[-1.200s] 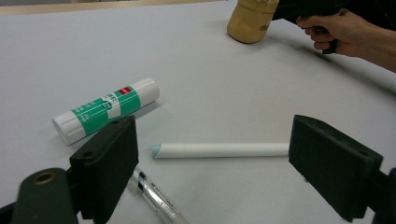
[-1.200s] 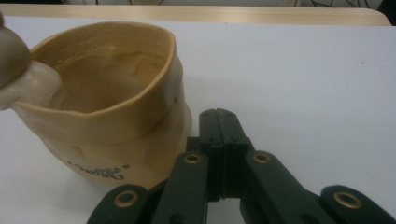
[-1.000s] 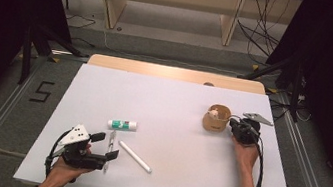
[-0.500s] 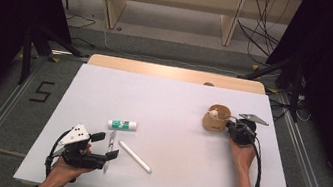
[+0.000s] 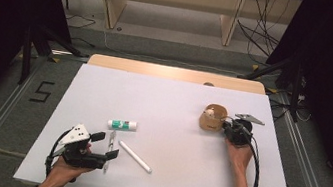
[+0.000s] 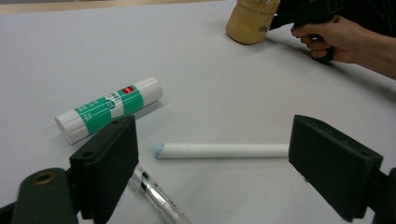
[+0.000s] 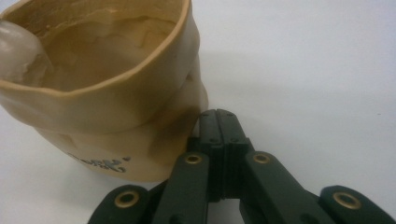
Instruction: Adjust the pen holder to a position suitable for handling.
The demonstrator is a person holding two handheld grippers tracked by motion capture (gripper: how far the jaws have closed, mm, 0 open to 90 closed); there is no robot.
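1. The right gripper [image 5: 228,128] is sitting at about 3 o'clock on the white table [image 5: 173,104], its jaws pressed fully together with nothing between them, and its tip is resting against the lower wall of the tan cup [image 5: 212,118].
2. The cup is standing upright, well in from the table's far edge at 12 o'clock and its side edge at 3 o'clock; a pale rounded object [image 7: 16,46] is poking up at its rim (what it is cannot be told).
3. Its wall looks creased and dented in the right gripper view, so it is probably light and soft: a closed-jaw nudge is likely to slide or tip it, and a hard pinch would crumple it. Taking 1 jaw inside and 1 outside the rim seems the safest hold.
4. The left gripper [image 5: 110,146] is waiting at about 7 o'clock, jaws spread wide and gripping nothing.
5. Just ahead of it are lying a green-and-white glue stick [image 6: 108,108], a white marker [image 6: 222,150] and a clear pen [image 6: 156,196], all apart from each other.
6. The wide bare stretch across the table's middle is offering free room for moving the cup toward 9 o'clock.
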